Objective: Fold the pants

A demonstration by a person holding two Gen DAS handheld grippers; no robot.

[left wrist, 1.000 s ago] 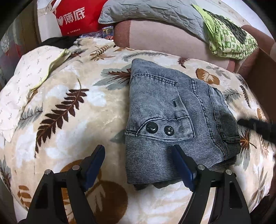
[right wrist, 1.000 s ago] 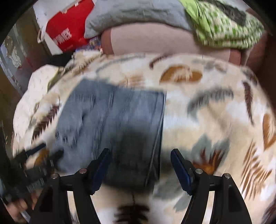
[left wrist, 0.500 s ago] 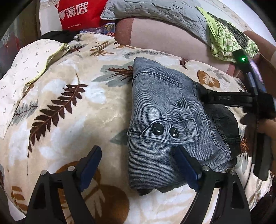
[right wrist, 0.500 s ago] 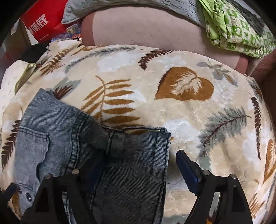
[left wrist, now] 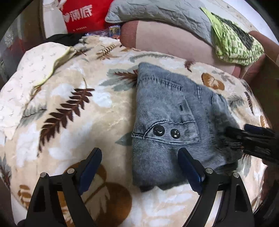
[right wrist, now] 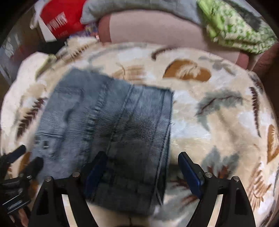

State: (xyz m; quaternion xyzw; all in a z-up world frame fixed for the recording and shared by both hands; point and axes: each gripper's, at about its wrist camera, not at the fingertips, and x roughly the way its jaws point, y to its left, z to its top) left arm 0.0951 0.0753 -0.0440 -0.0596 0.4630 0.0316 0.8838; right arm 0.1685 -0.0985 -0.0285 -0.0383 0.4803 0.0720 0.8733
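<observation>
The grey-blue denim pants (left wrist: 174, 113) lie folded into a compact bundle on the leaf-patterned blanket (left wrist: 69, 113), two dark buttons facing up. My left gripper (left wrist: 141, 167) is open and empty, its right finger over the bundle's near edge. My right gripper (right wrist: 141, 169) is open and empty over the pants' (right wrist: 111, 125) near right edge; this view is blurred. The right gripper also shows at the right edge of the left wrist view (left wrist: 251, 139), beside the bundle.
A pink bolster (left wrist: 165, 40) lies behind the blanket with a grey quilt (left wrist: 157, 14) and a green patterned cloth (left wrist: 233, 40) on it. A red bag (left wrist: 83, 15) stands at the back left. A white pillow (left wrist: 31, 69) lies left.
My right gripper has pulled back from over the bundle toward its right side, and its view is blurred by motion. My left gripper has barely shifted. The pants stay folded.
</observation>
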